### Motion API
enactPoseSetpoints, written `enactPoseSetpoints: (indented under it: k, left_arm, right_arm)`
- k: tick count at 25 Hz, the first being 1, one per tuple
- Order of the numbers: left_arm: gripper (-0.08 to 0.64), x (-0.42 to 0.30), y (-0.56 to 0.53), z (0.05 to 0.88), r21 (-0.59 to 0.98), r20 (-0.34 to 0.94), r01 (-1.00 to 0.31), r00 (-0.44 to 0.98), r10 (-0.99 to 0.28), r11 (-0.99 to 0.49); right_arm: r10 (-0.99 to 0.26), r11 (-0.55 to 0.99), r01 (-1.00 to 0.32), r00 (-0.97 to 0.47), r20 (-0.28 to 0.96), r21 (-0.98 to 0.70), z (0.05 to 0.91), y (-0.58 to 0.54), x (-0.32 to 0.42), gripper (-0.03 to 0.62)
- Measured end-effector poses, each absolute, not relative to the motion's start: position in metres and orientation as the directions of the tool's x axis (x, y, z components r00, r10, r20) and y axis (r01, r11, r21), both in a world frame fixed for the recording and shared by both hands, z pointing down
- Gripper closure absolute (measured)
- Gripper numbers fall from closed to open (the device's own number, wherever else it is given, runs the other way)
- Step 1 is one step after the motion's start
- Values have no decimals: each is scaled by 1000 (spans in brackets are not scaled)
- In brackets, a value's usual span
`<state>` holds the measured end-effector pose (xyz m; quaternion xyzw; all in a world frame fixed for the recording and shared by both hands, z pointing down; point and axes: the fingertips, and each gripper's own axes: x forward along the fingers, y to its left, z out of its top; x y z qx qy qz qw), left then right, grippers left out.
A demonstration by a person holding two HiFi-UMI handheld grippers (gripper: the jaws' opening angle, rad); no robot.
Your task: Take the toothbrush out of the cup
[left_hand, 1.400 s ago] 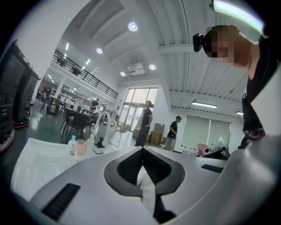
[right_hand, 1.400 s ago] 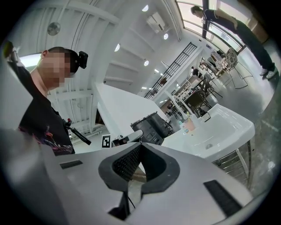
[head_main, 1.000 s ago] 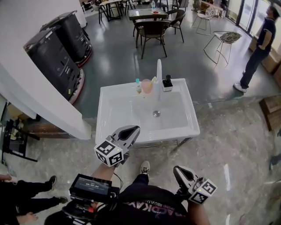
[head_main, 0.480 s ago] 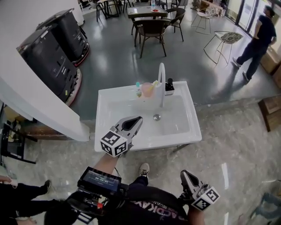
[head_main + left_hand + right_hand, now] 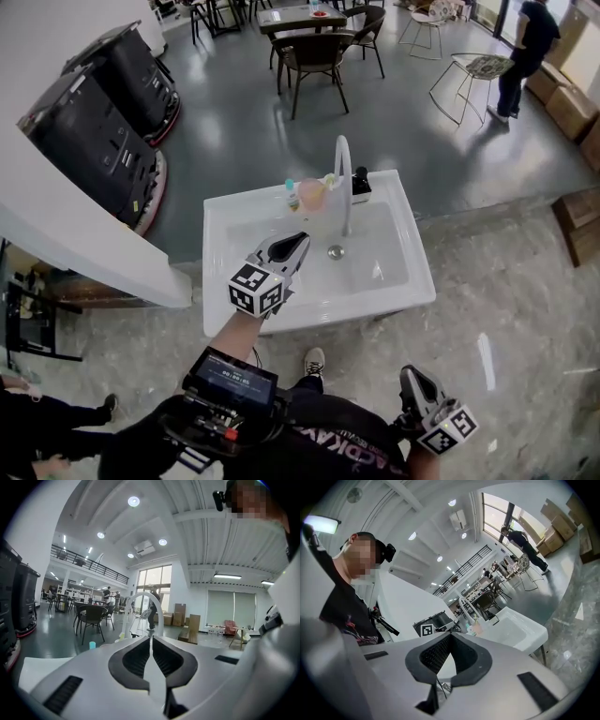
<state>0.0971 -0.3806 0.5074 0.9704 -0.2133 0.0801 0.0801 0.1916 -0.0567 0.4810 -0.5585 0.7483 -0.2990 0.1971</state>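
A pink cup (image 5: 312, 194) stands on the back ledge of the white sink (image 5: 230, 281), left of the arched white faucet (image 5: 341, 178). The toothbrush (image 5: 327, 178) sticks out of the cup, its yellow-green head leaning right. My left gripper (image 5: 298, 242) is shut with nothing in it. It hovers over the basin's front left, pointing at the cup and well short of it. In the left gripper view the faucet (image 5: 151, 605) rises just past the closed jaws. My right gripper (image 5: 407, 373) is shut, held low by my body, away from the sink. Its own view shows the cup (image 5: 477, 627) far off.
A small bottle with a teal cap (image 5: 292, 194) stands left of the cup, and a black dispenser (image 5: 360, 182) stands right of the faucet. The drain (image 5: 335, 251) lies mid-basin. Black machines (image 5: 94, 131) line the left wall. Chairs and a table (image 5: 314, 47) stand beyond.
My left gripper has moved forward over the sink's front edge toward the cup. The right gripper has dropped lower and back. A person in the background has walked away.
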Motion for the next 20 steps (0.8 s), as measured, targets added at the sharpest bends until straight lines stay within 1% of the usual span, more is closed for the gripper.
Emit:
enactPoseSetpoints:
  k: [6, 13, 14, 16, 20]
  left_arm:
    - [548, 112, -408, 524, 111, 225, -422, 893, -391, -900]
    - [545, 130, -443, 540, 58, 265, -413, 884, -385, -909]
    - [540, 131, -449, 542, 44, 273, -415, 880, -389, -909]
    - [508, 134, -459, 547, 15, 289, -416, 872, -394, -909]
    - [503, 142, -479, 555, -49, 314, -409, 860, -403, -911]
  right_arm:
    - [-968, 154, -727, -248, 46, -669, 484, -62, 201, 583]
    - [-973, 122, -728, -223, 65, -675, 490, -73, 203, 583]
    - [-973, 119, -727, -221, 67, -677, 492, -75, 201, 583]
    - [-973, 113, -726, -220, 74, -678, 495, -78, 199, 583]
    - [-975, 94, -730, -206, 87, -677, 497, -82, 198, 583]
